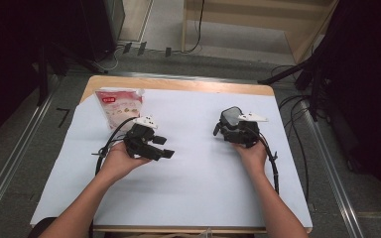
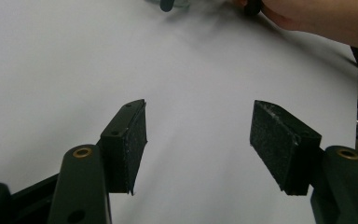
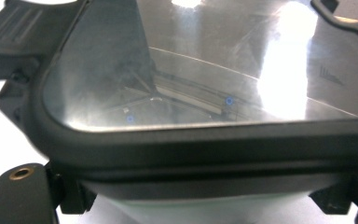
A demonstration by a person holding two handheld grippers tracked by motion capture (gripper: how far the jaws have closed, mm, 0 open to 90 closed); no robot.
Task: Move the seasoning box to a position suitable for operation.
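A white sheet covers the surface (image 1: 188, 173), a pink pouch (image 1: 120, 105) at its far left corner. The left claw (image 1: 164, 147) gapes wide and empty; the right claw (image 1: 222, 130) grips a glass-topped black-rimmed lid (image 3: 205, 93) right of centre

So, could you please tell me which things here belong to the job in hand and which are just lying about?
In hand:
- lidded container, between the right gripper's jaws
- left gripper, jaws open, nothing between them

Lying about:
- pink pouch
- white sheet on the table

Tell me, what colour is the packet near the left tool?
Pink and white packet; clearest in the high view.
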